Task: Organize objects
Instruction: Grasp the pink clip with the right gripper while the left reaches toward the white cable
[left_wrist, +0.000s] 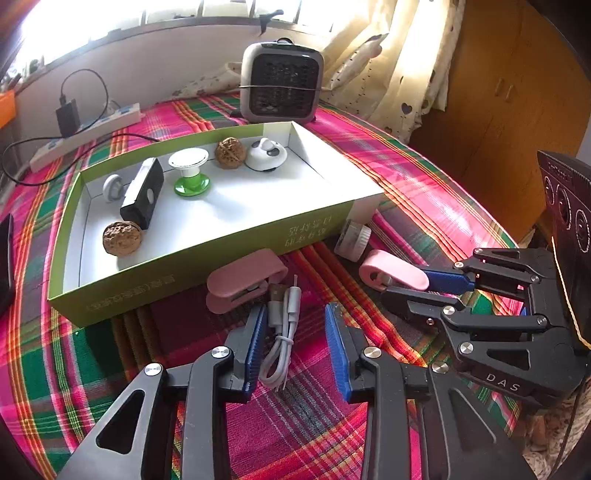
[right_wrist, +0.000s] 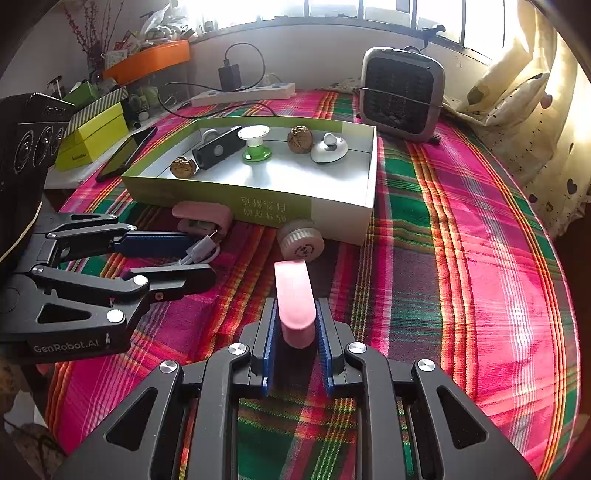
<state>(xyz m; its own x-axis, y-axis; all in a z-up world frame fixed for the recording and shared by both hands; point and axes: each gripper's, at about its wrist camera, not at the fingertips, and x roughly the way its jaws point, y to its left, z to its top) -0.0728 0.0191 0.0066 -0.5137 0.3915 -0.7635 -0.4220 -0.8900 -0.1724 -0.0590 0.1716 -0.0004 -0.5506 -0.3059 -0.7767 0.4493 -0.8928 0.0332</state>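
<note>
1. Left gripper (left_wrist: 295, 343): black frame, blue ribbed pads, jaws standing apart. The coiled white USB cable (left_wrist: 279, 343) lies on the cloth between the pads, close against the left one and clear of the right; no pinch is visible.
2. Right gripper (right_wrist: 295, 343): same build, jaws pressed onto the near end of a pink rounded plastic clip (right_wrist: 293, 299), which sticks out forward beyond the fingertips.
3. Plaid tablecloth (right_wrist: 461, 277), pink, green and orange, covering the table.
4. Second pink clip-shaped piece (left_wrist: 243, 280), on the cloth just beyond the cable, touching the near wall of the box.
5. Small white ribbed-cap jar (right_wrist: 301, 242), lying on its side beside the box's near corner, just past the tip of the held clip.
6. Shallow green-and-white cardboard box (left_wrist: 207, 254), open-topped. Contents: two brown walnuts (left_wrist: 122, 238), a black rectangular device (left_wrist: 142, 195), a white-and-green spool (left_wrist: 188, 170), a white rounded gadget (left_wrist: 266, 155), and a small grey wheel (left_wrist: 112, 186).
7. Grey square desk fan (left_wrist: 282, 83), upright behind the box.
8. White power strip (left_wrist: 85, 133) with a black charger plugged in, far left by the wall.
</note>
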